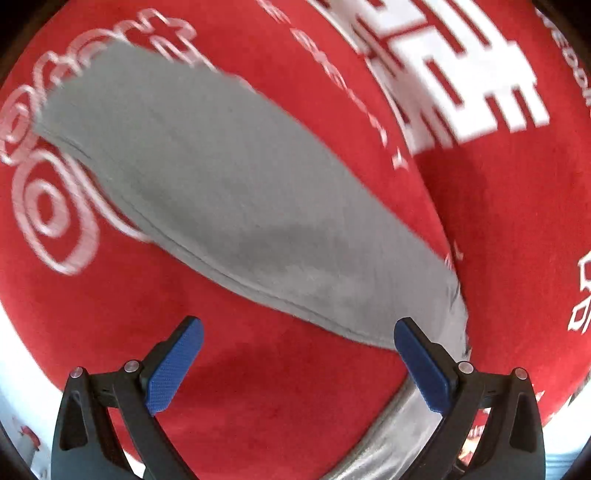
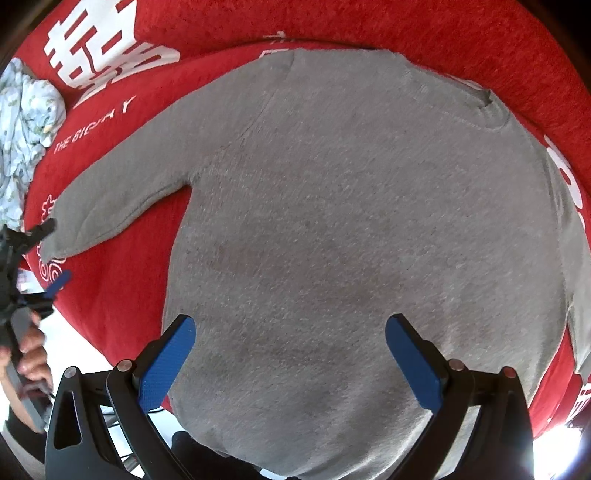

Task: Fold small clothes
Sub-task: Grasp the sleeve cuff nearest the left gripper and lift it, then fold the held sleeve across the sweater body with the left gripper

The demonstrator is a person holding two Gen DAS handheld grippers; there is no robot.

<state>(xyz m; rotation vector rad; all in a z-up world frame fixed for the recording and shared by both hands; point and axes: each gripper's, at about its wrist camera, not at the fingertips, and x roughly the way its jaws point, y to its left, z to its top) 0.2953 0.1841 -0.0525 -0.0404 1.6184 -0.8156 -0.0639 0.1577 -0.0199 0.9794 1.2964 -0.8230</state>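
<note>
Grey knitted long-sleeved sweater (image 2: pixel 351 221) spread flat on the red plush cloth with white lettering (image 2: pixel 443 33), both tongs wide and empty.

The body lies smoothed, hem at the near edge, presumably so folds land square. The right tongs (image 2: pixel 290 356) hover over the hem; the left tongs (image 1: pixel 297 360) hang beside the outstretched sleeve (image 1: pixel 207 184), probably to fold it inward. A crumpled pale floral garment (image 2: pixel 26 140) waits at the far left edge.

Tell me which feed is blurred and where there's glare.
Left wrist view: motion blur smears the grey sleeve and the white print on the red cloth. Right wrist view: sharper on the grey sweater, blown-out glare at the bottom right corner. Both bend with fisheye.
</note>
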